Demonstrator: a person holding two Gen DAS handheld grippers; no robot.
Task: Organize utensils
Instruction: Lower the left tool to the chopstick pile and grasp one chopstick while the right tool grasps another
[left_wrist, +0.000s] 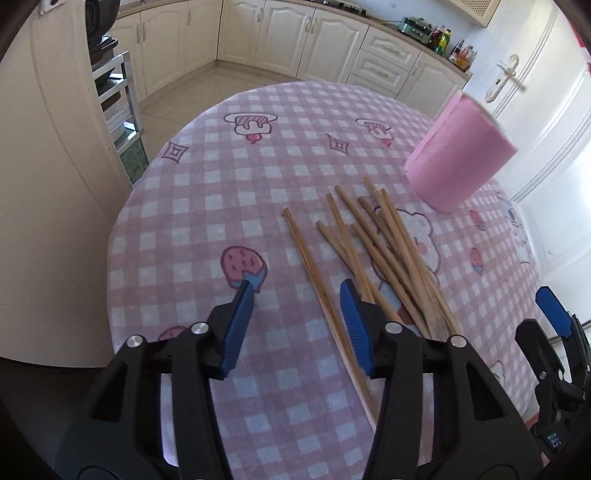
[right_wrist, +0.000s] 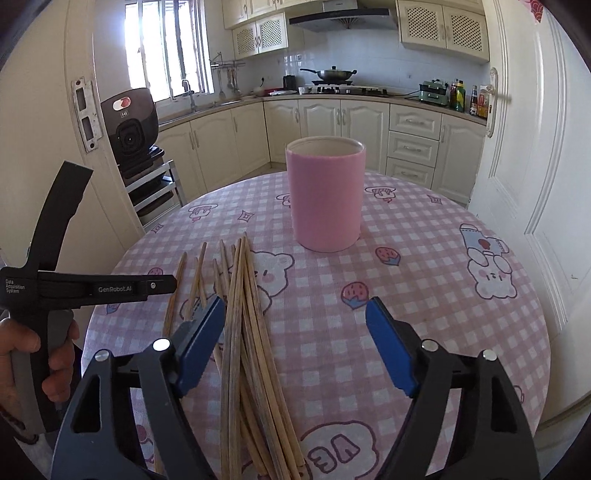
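The loose bundle of long tan wooden chopsticks (right_wrist: 243, 332) lies flat on the round table under its pink-and-white checked cartoon tablecloth (right_wrist: 424, 295), fanned at the far tips and crossing near the viewer. One stick (left_wrist: 317, 280) lies a little apart on the left of the pile. Just beyond the tips stands the tall pink cylindrical holder (right_wrist: 325, 192), upright, mouth open and apparently empty — the likely destination.

The left gripper (left_wrist: 297, 291) hovers with its blue-padded jaws spread wide, straddling the stray stick and gripping nothing. The right gripper (right_wrist: 295, 306) is likewise wide open and empty, its left finger over the bundle's edge.

Risks, as I judge them: the crossed sticks may roll or scissor apart when pinched, so a jaw closing on several at once could lose some. A grasp near one end would let the stick droop and miss the holder's mouth, and a sideways knock could tip the tall holder.

The two grippers work close together near the pile — they could collide. The table's right half is open cloth, while its near edge sits close under the sticks' ends.
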